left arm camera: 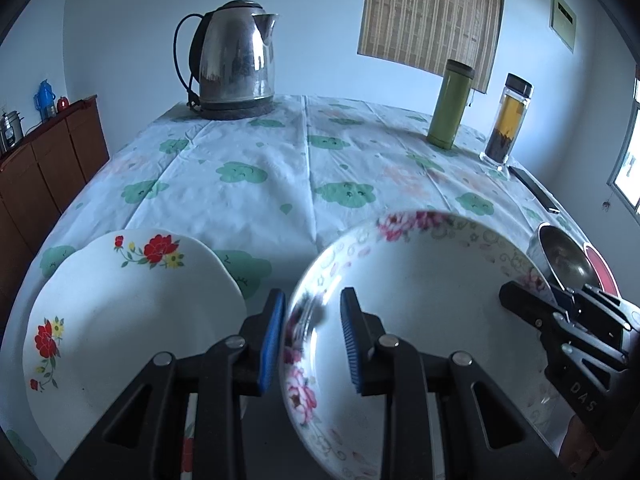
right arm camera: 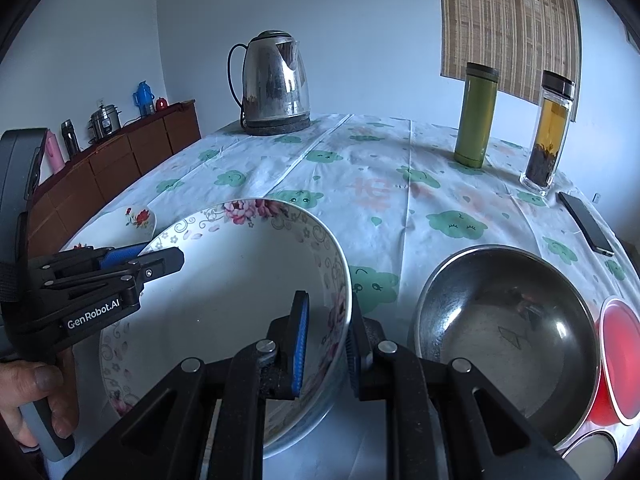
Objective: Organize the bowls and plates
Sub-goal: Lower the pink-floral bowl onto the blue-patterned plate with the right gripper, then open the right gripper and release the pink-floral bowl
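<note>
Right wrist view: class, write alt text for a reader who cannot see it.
Two grippers, right and left, clamp opposite rims of a large floral bowl over a tablecloth printed with green clouds. A steel bowl sits to its right, and a kettle, a green flask and a tea bottle stand behind.

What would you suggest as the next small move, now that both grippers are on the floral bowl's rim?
Probably lift the floral bowl straight up a little. The left gripper and right gripper clamp opposite sides of its rim, and the white plate and steel bowl sit close on either side, so sliding sideways risks a bump.
</note>
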`<state>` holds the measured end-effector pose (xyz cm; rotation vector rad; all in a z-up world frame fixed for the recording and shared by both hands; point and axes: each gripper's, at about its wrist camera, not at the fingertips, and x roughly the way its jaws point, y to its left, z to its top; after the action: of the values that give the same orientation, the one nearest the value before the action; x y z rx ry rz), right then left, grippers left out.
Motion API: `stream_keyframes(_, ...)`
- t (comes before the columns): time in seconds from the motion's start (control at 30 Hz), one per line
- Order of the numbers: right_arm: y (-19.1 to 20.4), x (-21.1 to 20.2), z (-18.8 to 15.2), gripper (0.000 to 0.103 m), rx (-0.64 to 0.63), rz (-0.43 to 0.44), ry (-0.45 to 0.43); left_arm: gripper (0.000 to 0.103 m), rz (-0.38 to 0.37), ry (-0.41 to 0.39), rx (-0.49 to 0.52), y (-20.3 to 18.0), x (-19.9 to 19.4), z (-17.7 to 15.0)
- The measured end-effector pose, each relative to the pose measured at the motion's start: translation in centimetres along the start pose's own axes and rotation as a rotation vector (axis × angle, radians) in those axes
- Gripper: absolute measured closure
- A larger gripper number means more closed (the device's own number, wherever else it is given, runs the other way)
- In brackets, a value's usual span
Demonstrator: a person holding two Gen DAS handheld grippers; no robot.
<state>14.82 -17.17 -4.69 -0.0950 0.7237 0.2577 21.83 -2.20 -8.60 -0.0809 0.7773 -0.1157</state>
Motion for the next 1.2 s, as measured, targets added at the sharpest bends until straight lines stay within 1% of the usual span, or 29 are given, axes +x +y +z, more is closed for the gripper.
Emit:
stream_keyframes(0.07,0.4,0.1,-0.1,0.084,-0.031,-0.024,-0.002,0.077,0.002,-0.001,0.003,0.0,0.0,0.0)
stream_keyframes(0.3,0.3,0.0,0.0,0.084,-0.033,-0.024,-0.003,0.077,0.005,-0.001,0.007,0.0,0.0,0.0)
stream_keyframes(0.9,0.9,-0.1,-0.4,0.082,-0.092,-0.055,-0.007,0.077,0.002,-0.001,0.008,-0.1,0.0,-0.1)
stream_keyframes(1.0,1.1,0.0,-0.4,0.079,-0.103,-0.061,-0.004,0.077,0.004,-0.002,0.010,0.0,0.0,-0.1)
stream_keyframes(1.2,1.3,0.0,-0.4,0.078,-0.126,-0.073,-0.001,0.077,0.007,-0.003,0.018,0.0,0.0,0.0)
